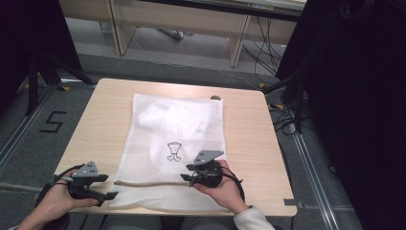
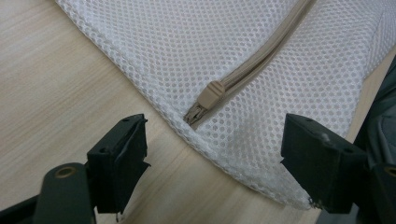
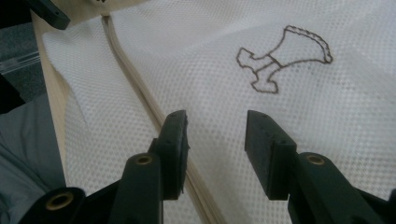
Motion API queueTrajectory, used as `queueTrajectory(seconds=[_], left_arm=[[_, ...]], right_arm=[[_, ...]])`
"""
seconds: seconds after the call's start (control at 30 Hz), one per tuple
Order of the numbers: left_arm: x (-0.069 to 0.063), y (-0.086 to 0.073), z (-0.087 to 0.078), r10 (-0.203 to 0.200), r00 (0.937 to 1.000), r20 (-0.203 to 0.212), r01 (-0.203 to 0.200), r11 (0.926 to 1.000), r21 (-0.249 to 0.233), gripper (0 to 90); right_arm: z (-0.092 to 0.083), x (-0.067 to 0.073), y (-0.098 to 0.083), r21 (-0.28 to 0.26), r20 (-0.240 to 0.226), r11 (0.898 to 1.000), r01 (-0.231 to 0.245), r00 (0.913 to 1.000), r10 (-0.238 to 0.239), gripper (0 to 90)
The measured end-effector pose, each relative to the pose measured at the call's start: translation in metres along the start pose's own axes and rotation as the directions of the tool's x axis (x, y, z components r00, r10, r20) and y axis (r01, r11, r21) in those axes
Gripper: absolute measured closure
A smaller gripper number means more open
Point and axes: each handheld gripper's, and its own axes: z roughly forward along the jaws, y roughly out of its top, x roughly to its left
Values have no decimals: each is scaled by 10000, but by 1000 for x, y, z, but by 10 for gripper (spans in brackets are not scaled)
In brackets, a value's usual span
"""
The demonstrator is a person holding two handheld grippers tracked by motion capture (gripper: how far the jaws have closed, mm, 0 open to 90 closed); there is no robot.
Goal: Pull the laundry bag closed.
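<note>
A white mesh laundry bag [image 1: 174, 143] lies flat on the wooden table [image 1: 249, 139], with a small brown outline figure [image 1: 173, 151] printed on it. A beige zipper [image 1: 148, 183] runs along its near end. My left gripper [image 1: 109, 187] sits at the bag's near left corner, open. In the left gripper view its jaws [image 2: 215, 135] stand wide apart, with the zipper pull [image 2: 211, 95] just ahead of them. My right gripper [image 1: 186, 175] rests over the zipper's right end, open. Its jaws [image 3: 217, 119] hover above the mesh, the zipper [image 3: 135, 88] passing under one finger [image 3: 173, 140].
The bag's near edge lies close to the table's front edge [image 1: 191, 213]. A small dark spot [image 1: 216, 97] marks the table by the bag's far right corner. Cables [image 1: 287, 120] lie on the floor to the right, and dark curtains hang on both sides.
</note>
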Motion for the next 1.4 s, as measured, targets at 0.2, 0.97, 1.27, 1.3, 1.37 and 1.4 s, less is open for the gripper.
queueTrajectory(seconds=[0.2, 0.97, 1.27, 1.3, 1.37, 1.4], left_arm=[[0, 0, 0, 8, 10000, -11, -8, 10000, 17, 223], [1, 1, 1, 297, 9996, -28, -297, 9995, 39, 229], [1, 1, 1, 279, 9996, -19, -279, 9996, -10, 230], [2, 1, 1, 344, 9994, -19, -344, 9994, 36, 230], [1, 1, 1, 294, 9996, 21, -294, 9996, -7, 230], [1, 1, 1, 300, 9995, 17, -300, 9995, -33, 230]], right_arm=[[13, 7, 11, -56, -267, 9999, 123, 9996, -125, 594], [56, 33, 46, 48, -1325, 9975, 707, 9887, -695, 641], [74, 41, 62, 102, -1497, 9943, 1059, 9833, -1032, 665], [75, 43, 63, 165, -1625, 9952, 965, 9824, -926, 672], [81, 47, 68, 134, -1862, 9941, 1073, 9771, -1029, 681], [83, 49, 69, 188, -1873, 9949, 994, 9778, -941, 684]])
